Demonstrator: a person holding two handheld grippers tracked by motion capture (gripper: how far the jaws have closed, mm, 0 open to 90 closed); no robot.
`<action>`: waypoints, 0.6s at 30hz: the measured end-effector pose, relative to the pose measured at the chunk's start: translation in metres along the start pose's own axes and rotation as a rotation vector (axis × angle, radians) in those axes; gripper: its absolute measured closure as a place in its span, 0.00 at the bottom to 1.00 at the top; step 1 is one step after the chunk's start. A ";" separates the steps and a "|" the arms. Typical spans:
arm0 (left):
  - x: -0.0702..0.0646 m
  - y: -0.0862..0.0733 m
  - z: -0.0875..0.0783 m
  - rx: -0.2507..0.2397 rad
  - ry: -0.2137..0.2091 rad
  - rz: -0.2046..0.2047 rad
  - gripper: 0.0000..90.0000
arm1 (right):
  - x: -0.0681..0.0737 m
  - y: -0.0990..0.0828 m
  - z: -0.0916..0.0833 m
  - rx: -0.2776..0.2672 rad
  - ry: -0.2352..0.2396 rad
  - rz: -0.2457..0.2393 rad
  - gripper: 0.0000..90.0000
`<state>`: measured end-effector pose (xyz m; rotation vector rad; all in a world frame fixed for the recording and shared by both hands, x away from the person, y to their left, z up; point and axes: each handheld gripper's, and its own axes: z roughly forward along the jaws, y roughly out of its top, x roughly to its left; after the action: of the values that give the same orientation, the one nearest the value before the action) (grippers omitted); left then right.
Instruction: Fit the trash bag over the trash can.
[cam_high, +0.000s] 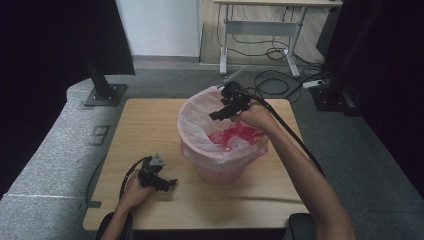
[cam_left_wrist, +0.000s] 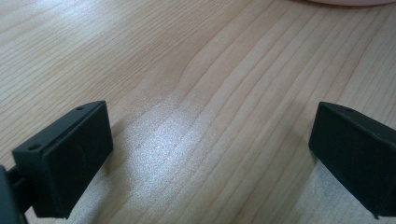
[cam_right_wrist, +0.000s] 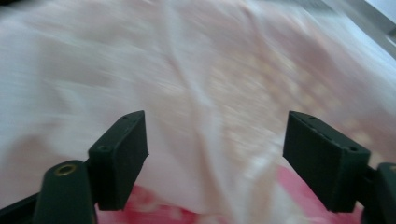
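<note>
A pink bin lined with a thin white plastic bag stands on the wooden table, right of its middle. Something bright pink-red lies inside it. My right gripper hangs over the bin's mouth, pointing into it; in the right gripper view its jaws stand apart around nothing, with the bag's wall and the pink-red stuff beyond them. My left gripper rests low over the table's near left part, open, and in the left gripper view bare wood lies between its jaws.
The table's near edge runs just behind my left hand. Grey carpet surrounds the table. A black stand rises at the back left, and a desk frame with loose cables sits behind. The bin's base peeks into the left gripper view's top right.
</note>
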<state>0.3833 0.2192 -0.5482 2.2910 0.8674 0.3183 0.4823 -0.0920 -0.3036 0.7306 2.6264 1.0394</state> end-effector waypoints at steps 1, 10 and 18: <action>0.000 0.000 0.000 0.000 0.000 0.000 0.00 | 0.007 0.002 -0.001 -0.008 0.019 -0.005 0.21; 0.000 0.000 0.000 0.000 0.000 0.000 0.00 | 0.053 -0.005 0.064 0.132 0.084 -0.058 0.15; 0.000 0.000 0.000 0.000 0.000 0.000 0.00 | 0.057 -0.003 0.075 0.196 0.006 -0.091 0.18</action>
<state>0.3833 0.2191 -0.5482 2.2909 0.8676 0.3181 0.4611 -0.0204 -0.3617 0.6401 2.7658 0.7683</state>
